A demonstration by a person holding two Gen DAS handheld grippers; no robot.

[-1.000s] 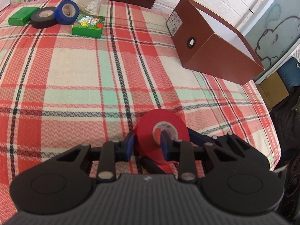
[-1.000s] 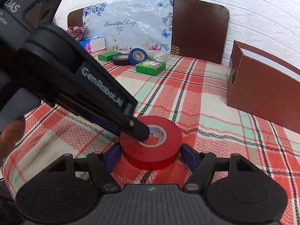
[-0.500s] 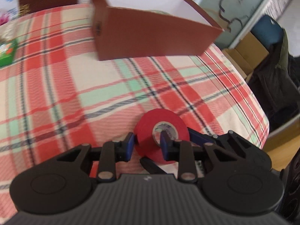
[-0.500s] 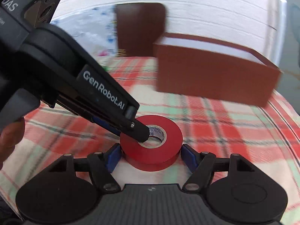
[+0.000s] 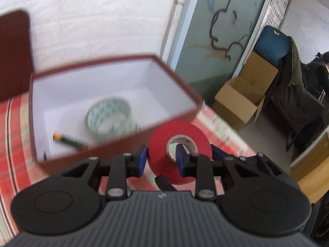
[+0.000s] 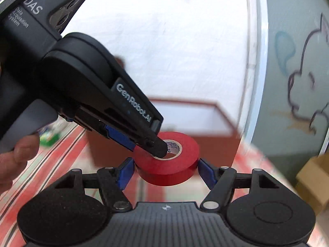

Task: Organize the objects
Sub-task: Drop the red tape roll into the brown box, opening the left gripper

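A red tape roll hangs in the air just before the near wall of a brown box with a white inside. My left gripper is shut on the roll's wall, one finger in the core and one outside. In the right wrist view the red tape roll sits between the blue pads of my right gripper, which press on its two outer sides. The left gripper's finger reaches into the core from the upper left. Inside the box lie a clear printed tape roll and a black-and-yellow stick.
The box stands on a red plaid tablecloth near the table's right edge. Beyond that edge are open cardboard boxes on the floor, a blue chair draped with a dark coat, and a person. A hand holds the left gripper.
Both grippers have lifted the red roll off the cloth and carried it to the brown box. The box now looms close, and its inside has come into sight.
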